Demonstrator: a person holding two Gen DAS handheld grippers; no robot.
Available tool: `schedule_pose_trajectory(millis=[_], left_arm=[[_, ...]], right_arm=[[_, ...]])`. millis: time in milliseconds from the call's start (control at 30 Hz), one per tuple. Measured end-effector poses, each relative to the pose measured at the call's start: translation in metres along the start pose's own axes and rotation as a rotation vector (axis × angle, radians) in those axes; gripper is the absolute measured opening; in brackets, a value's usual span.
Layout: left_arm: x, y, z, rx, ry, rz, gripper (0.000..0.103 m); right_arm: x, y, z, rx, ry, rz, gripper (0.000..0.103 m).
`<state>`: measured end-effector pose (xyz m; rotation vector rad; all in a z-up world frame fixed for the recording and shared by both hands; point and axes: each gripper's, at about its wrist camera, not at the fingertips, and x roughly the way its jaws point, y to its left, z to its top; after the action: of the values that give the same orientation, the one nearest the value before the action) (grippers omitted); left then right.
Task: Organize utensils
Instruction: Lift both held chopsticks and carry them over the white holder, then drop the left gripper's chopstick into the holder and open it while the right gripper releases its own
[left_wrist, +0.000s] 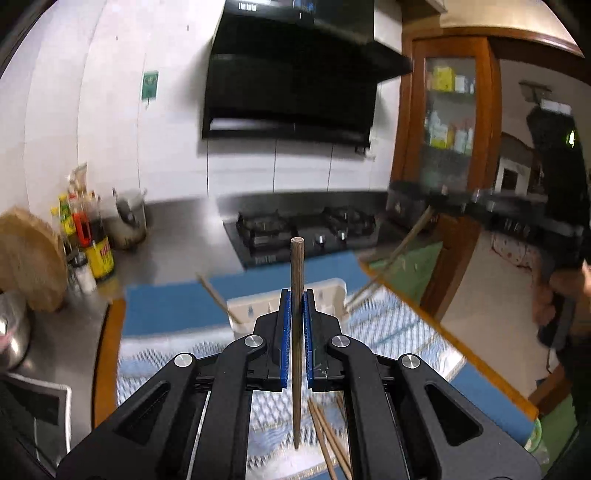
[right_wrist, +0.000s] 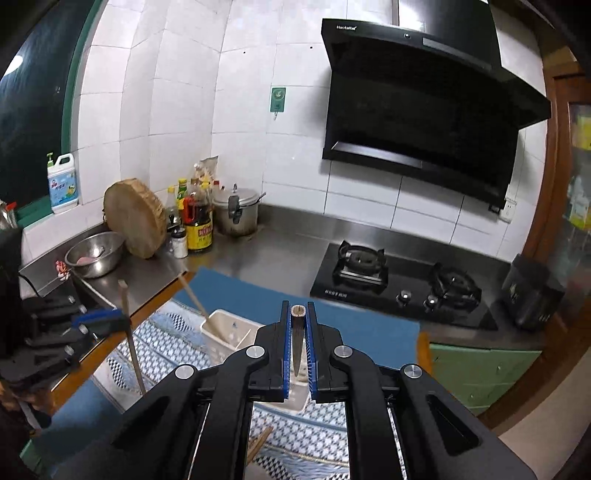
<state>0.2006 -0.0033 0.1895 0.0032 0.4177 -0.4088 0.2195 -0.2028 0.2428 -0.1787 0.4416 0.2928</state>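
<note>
your worktop (right_wrist: 280, 254) is a steel counter carrying a black gas hob (right_wrist: 402, 288) on the far right, with a range hood (right_wrist: 424, 110) on the tiled wall above it. nearer you lies a blue mat (left_wrist: 173, 306) with a patterned cloth (left_wrist: 388, 328) over it. in the far left corner stand a round wooden chopping board (right_wrist: 135, 218), a steel bowl (right_wrist: 94, 253), a lidded pot (right_wrist: 236, 212) and a cluster of sauce bottles (right_wrist: 195, 218).

on the cloth sits a white utensil holder (right_wrist: 229, 332), with one chopstick (right_wrist: 195, 301) leaning out of it toward the far left.

your left tool (left_wrist: 296, 321) is pinching a brown chopstick (left_wrist: 297, 280) upright between its blue pads, the thick end pointing away and the thin end low over the cloth. your right tool (right_wrist: 297, 332) is pinching another chopstick (right_wrist: 297, 314), seen nearly end-on, just above the holder. in the left view this tool is blurred on the far right.

loose chopsticks (left_wrist: 328, 435) lie on the near cloth, just right of the held stick's tip.
</note>
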Motion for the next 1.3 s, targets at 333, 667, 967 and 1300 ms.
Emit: schedule_pose_trajectory(millis=[333,667,967,1300], left_arm=[[0.018,0.011,0.057,-0.007,-0.136,0.067,0.005],[0.062,0.04,0.069,-0.095,-0.19,0.088,0.005],[0.094,0.054,0.048,-0.115,-0.125,0.109,0.006],[0.107,0.052,0.028,-0.093,-0.041,0.106,0.011]], right_arm=[[0.047,0.002,-0.004,-0.014,0.088,0.007,0.007],[0.079,-0.001,-0.022,-0.01,0.125,0.019,0.007],[0.1,-0.002,-0.036,0.01,0.16,0.037,0.007],[0.099,-0.004,-0.041,0.029,0.152,0.035,0.009]])
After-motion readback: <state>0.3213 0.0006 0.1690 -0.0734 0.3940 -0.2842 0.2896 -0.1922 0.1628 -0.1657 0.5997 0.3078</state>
